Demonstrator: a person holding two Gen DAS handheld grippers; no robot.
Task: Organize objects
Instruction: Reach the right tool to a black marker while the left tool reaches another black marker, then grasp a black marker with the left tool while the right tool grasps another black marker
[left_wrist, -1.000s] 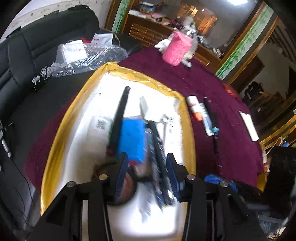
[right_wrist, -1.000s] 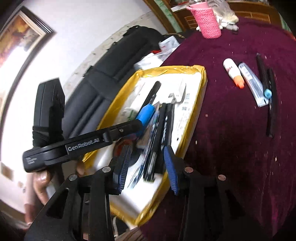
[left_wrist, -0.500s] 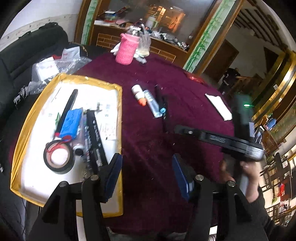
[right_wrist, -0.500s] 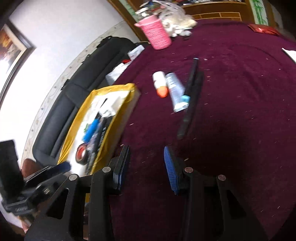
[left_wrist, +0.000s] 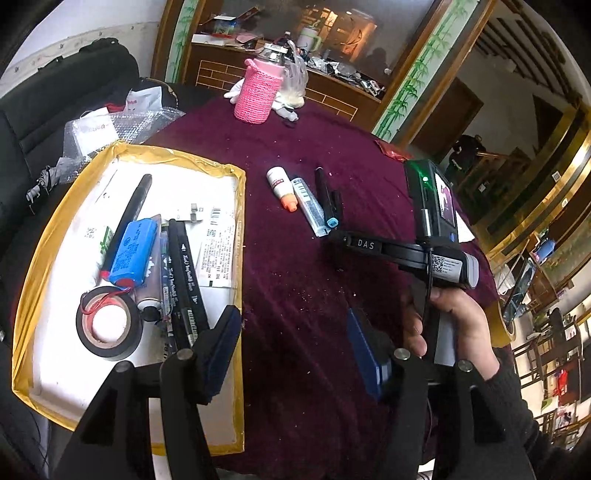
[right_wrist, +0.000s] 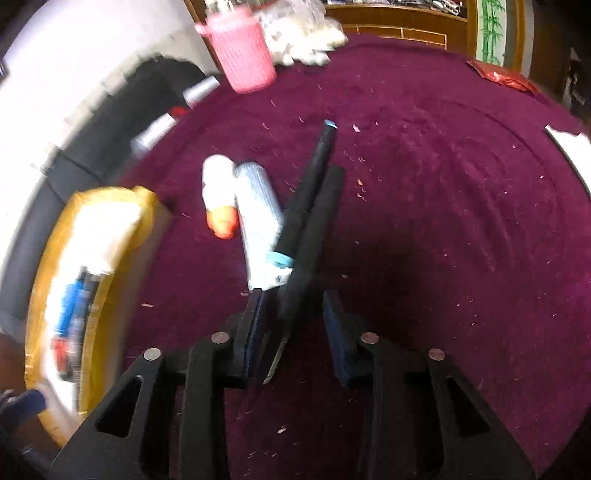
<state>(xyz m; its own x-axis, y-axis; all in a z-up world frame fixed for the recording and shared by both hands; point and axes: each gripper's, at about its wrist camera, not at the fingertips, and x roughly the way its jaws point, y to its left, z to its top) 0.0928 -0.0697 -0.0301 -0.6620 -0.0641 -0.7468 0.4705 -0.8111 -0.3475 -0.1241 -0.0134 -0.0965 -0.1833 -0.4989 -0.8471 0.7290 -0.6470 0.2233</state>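
Observation:
A yellow-rimmed box (left_wrist: 242, 206) on the maroon tablecloth holds a blue battery pack (left_wrist: 135, 253), a black tape roll (left_wrist: 109, 323), a black marker and dark pens. On the cloth lie a white bottle with an orange cap (left_wrist: 282, 186), a grey tube (left_wrist: 310, 206), a black marker with a blue end (right_wrist: 306, 206) and a flat black stick (right_wrist: 314, 236). My left gripper (left_wrist: 295, 350) is open and empty over the box's right edge. My right gripper (right_wrist: 291, 328) is open, its jaws on either side of the black stick's near end.
A pink knitted bottle holder (left_wrist: 260, 96) stands at the far side of the table with a white glove beside it. Bubble wrap (left_wrist: 110, 127) and a black seat lie to the left. A white paper (right_wrist: 569, 144) lies at the right.
Both grippers pulled away from the box. The left one rose and turned right. The right one swung over to the loose items and closed in on the black stick.

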